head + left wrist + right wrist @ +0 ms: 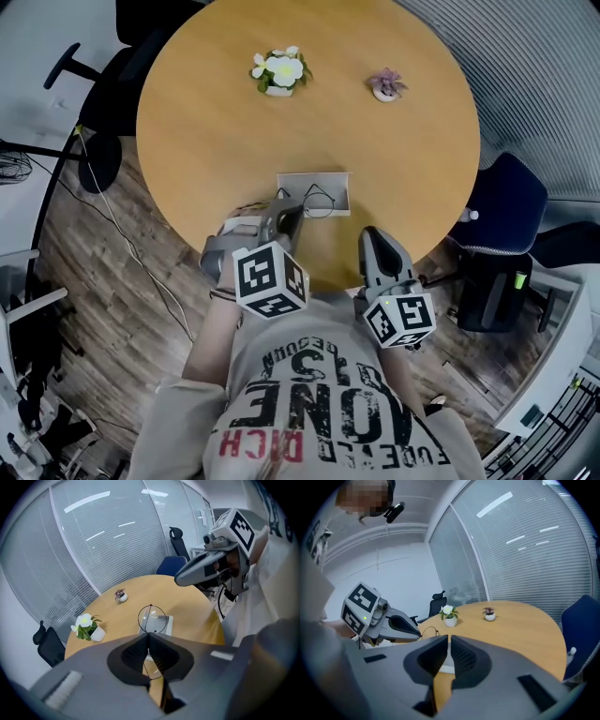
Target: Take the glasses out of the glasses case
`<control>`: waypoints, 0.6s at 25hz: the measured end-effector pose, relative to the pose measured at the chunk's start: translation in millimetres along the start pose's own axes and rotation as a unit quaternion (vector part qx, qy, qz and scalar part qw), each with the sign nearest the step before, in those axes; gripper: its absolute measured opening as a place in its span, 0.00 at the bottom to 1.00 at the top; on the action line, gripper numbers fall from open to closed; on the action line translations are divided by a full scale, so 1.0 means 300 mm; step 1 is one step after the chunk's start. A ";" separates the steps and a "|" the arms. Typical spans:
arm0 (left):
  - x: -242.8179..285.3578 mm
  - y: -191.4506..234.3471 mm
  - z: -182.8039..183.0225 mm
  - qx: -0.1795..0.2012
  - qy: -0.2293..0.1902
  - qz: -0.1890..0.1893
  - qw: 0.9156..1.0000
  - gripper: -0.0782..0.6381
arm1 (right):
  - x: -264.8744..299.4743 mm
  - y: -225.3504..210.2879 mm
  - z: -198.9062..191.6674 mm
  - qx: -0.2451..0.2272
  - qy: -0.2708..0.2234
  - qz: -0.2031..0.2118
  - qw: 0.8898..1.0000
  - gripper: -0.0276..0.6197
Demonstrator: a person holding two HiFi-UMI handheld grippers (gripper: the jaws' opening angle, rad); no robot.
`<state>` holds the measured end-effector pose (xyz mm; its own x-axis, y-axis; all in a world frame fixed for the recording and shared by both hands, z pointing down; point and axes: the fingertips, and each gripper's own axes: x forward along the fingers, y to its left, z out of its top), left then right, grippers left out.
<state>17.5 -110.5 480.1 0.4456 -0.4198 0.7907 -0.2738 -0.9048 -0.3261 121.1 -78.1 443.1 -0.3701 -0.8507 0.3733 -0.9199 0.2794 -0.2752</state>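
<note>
Wire-framed glasses (152, 619) pinched in left gripper (148, 635), seemingly above case (292, 187).

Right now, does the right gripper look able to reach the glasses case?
Probably yes: bare table lies between the shut right gripper and the glasses case; the left gripper, holding the glasses, crowds only its near-left corner.

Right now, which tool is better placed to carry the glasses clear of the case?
Left. The left tool is shut on the thin frame of the glasses, just over the grey case. The right tool is shut on nothing, near the table edge.
</note>
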 end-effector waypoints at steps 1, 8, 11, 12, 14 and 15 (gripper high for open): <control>-0.012 0.004 0.002 -0.001 -0.004 0.004 1.000 0.13 | 0.002 0.007 0.003 -0.001 -0.002 0.001 1.000 0.09; -0.097 0.043 0.011 -0.007 -0.031 0.037 0.999 0.13 | 0.013 0.058 0.023 -0.009 -0.015 0.006 1.000 0.09; -0.134 0.068 0.008 -0.019 -0.046 0.055 0.997 0.13 | 0.020 0.081 0.035 -0.012 -0.022 0.008 1.000 0.09; -0.147 0.079 0.008 -0.025 -0.053 0.063 0.996 0.13 | 0.023 0.087 0.043 -0.014 -0.026 0.009 1.000 0.09; -0.177 0.098 0.004 -0.039 -0.065 0.081 0.994 0.13 | 0.022 0.100 0.059 -0.016 -0.034 0.011 0.999 0.09; -0.194 0.103 -0.001 -0.046 -0.069 0.089 0.993 0.13 | 0.015 0.109 0.064 -0.016 -0.037 0.010 0.999 0.09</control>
<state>-17.3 -114.0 424.1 0.4940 -0.5843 0.6439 -0.4330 -0.8075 -0.4005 91.7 -81.3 418.9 -0.3798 -0.8744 0.3018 -0.9162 0.3106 -0.2531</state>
